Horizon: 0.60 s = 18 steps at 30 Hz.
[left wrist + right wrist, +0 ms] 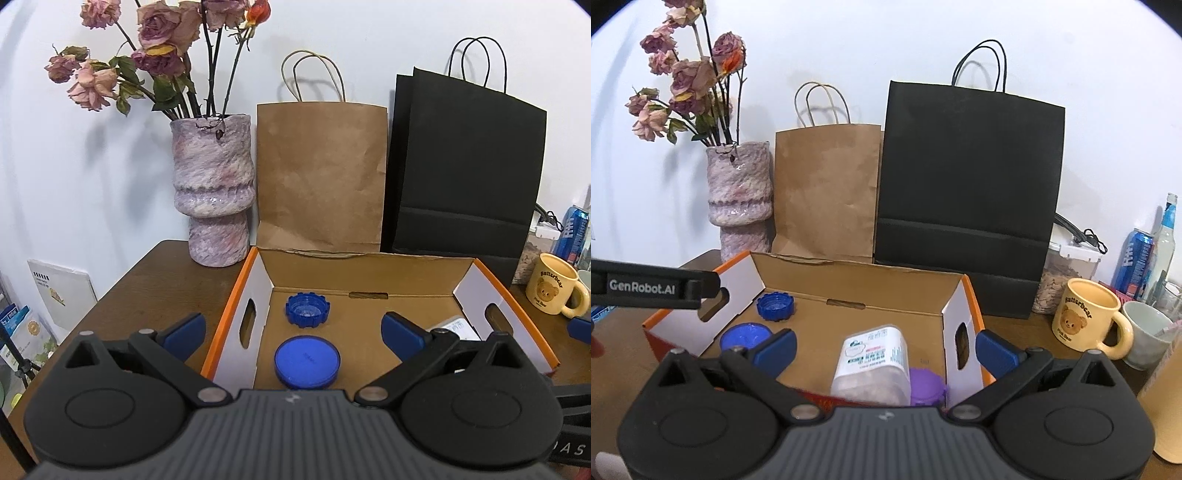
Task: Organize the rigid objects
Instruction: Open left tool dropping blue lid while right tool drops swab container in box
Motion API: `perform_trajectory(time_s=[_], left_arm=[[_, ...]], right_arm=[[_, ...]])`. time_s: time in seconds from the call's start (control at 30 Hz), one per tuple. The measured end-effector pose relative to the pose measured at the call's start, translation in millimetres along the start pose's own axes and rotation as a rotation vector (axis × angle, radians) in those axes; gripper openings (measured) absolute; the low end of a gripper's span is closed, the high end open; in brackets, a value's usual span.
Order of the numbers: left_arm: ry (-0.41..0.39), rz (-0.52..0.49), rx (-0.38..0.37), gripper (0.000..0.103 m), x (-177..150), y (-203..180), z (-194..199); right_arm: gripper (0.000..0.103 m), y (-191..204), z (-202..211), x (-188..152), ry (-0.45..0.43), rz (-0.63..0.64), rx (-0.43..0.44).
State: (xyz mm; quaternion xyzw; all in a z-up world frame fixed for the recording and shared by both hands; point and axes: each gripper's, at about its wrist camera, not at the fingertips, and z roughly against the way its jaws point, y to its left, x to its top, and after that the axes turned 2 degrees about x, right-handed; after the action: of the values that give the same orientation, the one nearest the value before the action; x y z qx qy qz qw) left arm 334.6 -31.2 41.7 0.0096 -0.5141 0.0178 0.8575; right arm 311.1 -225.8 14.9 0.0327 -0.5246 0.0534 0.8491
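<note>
An open cardboard box (373, 267) with orange rims stands on the brown table; it also shows in the right wrist view (857, 278). Inside lie a blue ridged cap (307, 309), a smooth blue lid (307, 362), a clear container with a white label (873, 363) and a purple lid (925, 386). The ridged cap (775, 305) and blue lid (746, 335) also show in the right wrist view. My left gripper (293, 338) is open and empty above the box's left half. My right gripper (886, 349) is open and empty above the labelled container.
A mottled pink vase (214, 192) with dried roses, a brown paper bag (321, 177) and a black paper bag (469, 166) stand behind the box. A yellow bear mug (1086, 319), a white cup (1148, 332), a blue can (1136, 262) and a bottle (1167, 243) stand right.
</note>
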Motion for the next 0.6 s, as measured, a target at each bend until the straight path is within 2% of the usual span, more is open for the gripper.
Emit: perform_trajectory(time_s=[0.6], left_arm=[[-0.007, -0.004, -0.011, 0.103, -32.1, 7.9, 69.9]], right_arm=[[0.103, 8.5, 69.9, -30.1, 0.002, 0.0, 0.007]])
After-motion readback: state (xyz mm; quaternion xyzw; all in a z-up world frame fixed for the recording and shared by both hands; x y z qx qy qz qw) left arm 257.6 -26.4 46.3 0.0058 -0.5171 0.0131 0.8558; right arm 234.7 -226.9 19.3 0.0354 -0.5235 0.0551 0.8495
